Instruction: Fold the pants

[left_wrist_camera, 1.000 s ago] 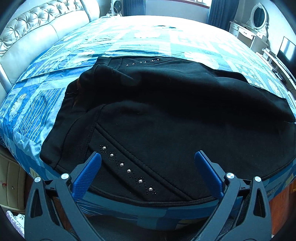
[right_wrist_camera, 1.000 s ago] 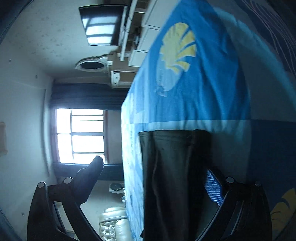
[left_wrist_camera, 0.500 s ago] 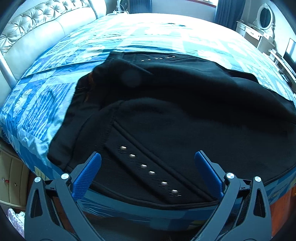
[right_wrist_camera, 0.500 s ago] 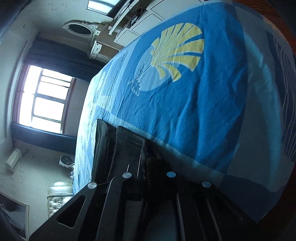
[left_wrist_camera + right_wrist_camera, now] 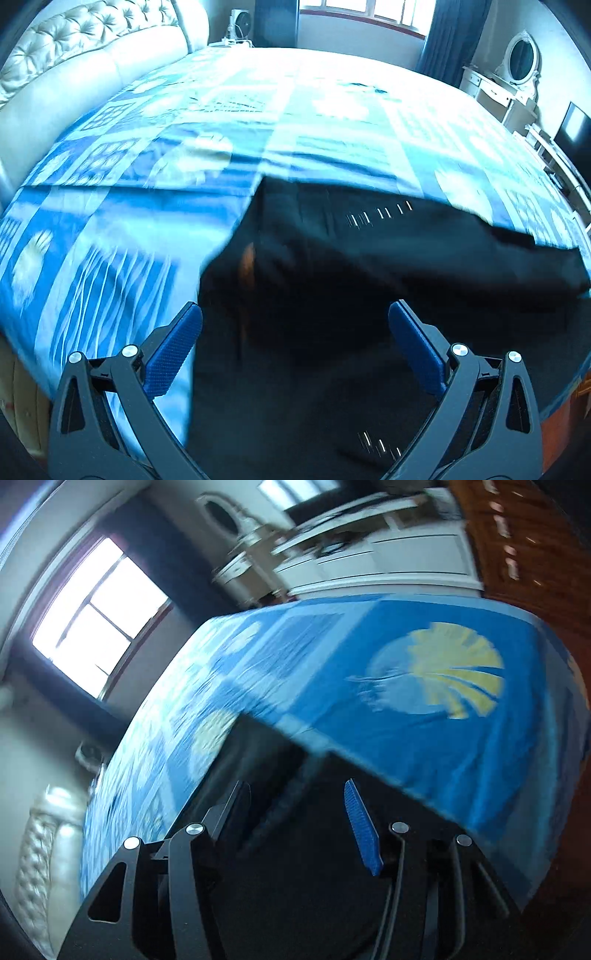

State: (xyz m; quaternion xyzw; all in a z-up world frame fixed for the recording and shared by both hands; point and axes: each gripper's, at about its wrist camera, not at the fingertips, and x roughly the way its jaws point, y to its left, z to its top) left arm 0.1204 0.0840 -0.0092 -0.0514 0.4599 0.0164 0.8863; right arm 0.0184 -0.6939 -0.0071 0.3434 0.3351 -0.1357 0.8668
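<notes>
Black pants (image 5: 369,277) with small metal studs lie spread over the near part of a blue patterned bedspread (image 5: 221,129). In the left wrist view my left gripper (image 5: 294,310) hovers open over their left edge, with nothing between its blue pads. The right wrist view is blurred and tilted. There my right gripper (image 5: 295,786) hangs over the dark cloth of the pants (image 5: 273,757) near the bed's edge. Its jaws are opening and stand partly apart, and the pads press on nothing that I can make out.
A tufted pale headboard (image 5: 92,55) runs along the bed's left side. A white dressing table with an oval mirror (image 5: 517,70) and a dark screen (image 5: 574,129) stand at the right, and a window (image 5: 99,620) is behind. White drawers (image 5: 388,561) and wooden floor (image 5: 535,554) lie beyond the bed's corner.
The left gripper has slid left, so the pants now sit right of centre. The right gripper went from wide open to shut at the pants' hem, then partly apart, rolling and lifting.
</notes>
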